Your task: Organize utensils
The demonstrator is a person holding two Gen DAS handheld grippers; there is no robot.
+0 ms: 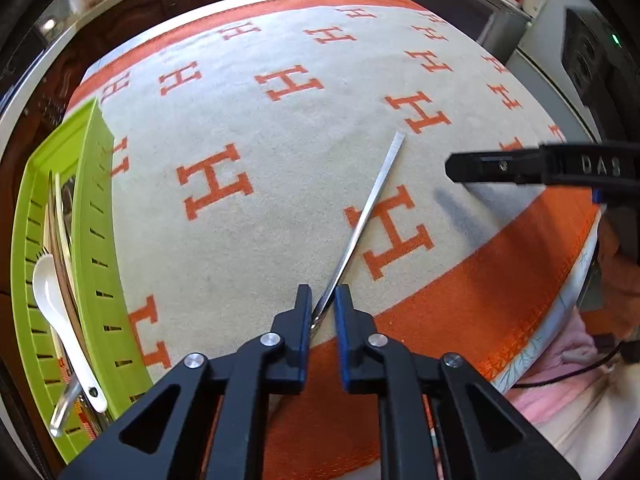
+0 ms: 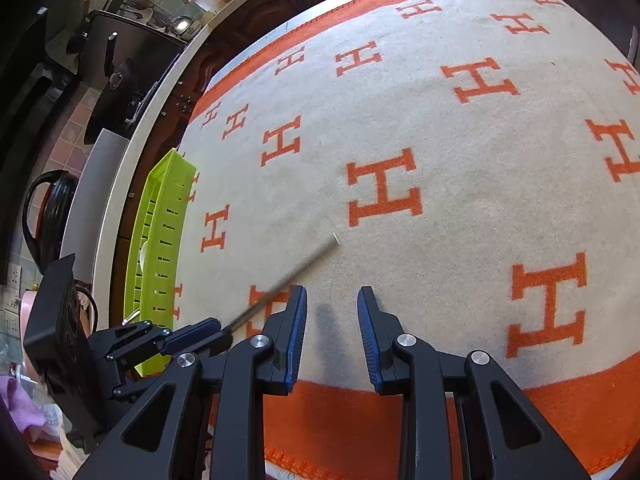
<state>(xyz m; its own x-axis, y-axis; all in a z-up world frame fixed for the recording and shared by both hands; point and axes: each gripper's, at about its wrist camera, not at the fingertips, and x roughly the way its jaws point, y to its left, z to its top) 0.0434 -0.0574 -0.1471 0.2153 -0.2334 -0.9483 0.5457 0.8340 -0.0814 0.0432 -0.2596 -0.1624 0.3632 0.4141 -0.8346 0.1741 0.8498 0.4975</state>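
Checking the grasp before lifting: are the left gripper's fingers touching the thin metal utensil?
Touching: left wrist view shows the left gripper fingers closed on the thin metal utensil.

A slim, flat silver metal utensil [image 1: 370, 204] lies slantwise on the cream-and-orange H-patterned cloth, its squared-off end pointing away and its near end pinched between blue-padded fingers [image 1: 306, 320]. At the cloth's left edge stands a lime-green slotted basket [image 1: 98, 216], holding a white ceramic spoon [image 1: 60, 312] alongside several other long utensils too crowded to tell apart.
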